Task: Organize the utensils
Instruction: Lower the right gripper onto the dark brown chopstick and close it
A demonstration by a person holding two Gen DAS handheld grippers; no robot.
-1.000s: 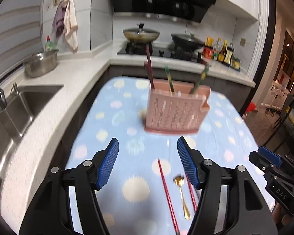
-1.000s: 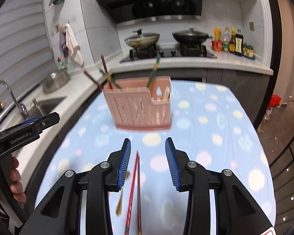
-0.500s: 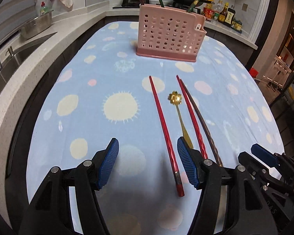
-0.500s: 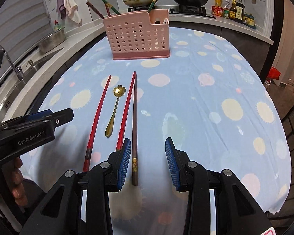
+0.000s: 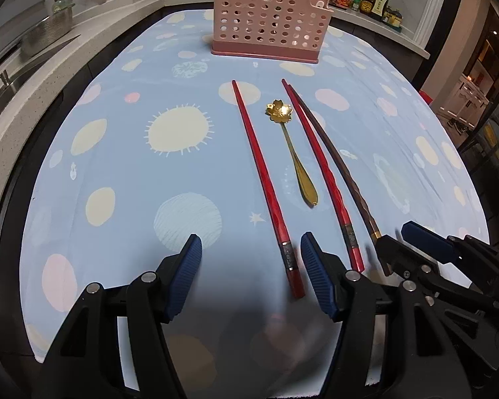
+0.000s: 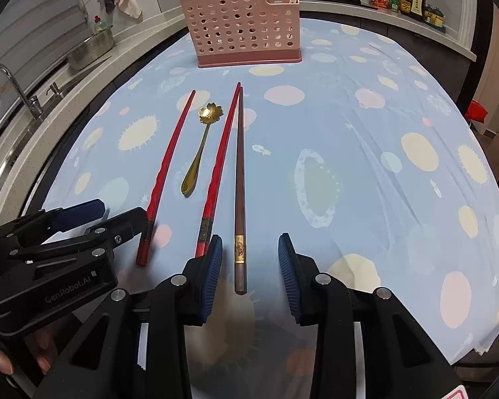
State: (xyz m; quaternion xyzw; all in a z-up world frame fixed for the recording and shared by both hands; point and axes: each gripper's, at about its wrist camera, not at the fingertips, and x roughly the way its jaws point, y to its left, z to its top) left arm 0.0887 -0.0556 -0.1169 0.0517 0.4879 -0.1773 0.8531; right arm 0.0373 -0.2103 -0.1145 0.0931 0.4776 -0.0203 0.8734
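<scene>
Left wrist view: left gripper (image 5: 251,259) spread above the near edge of the blue dotted tablecloth (image 5: 123,173), one red chopstick's (image 5: 266,186) end between its fingers, untouched. Right gripper (image 6: 250,259), jaws just narrowing, straddles the dark brown chopstick (image 6: 239,179) without pinching. Gold flower-bowled spoon (image 6: 199,146) lies between red chopsticks; pink perforated plastic holder (image 6: 246,30) stands near the far edge

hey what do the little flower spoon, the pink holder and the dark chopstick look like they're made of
Flower spoon: likely metal with a polished gold finish; its bowl throws a bright glint.
Pink holder: looks like moulded matte plastic, with even round holes.
Dark chopstick: probably wood or lacquered wood, dull brown, with a shiny gold band near its thick end.
</scene>
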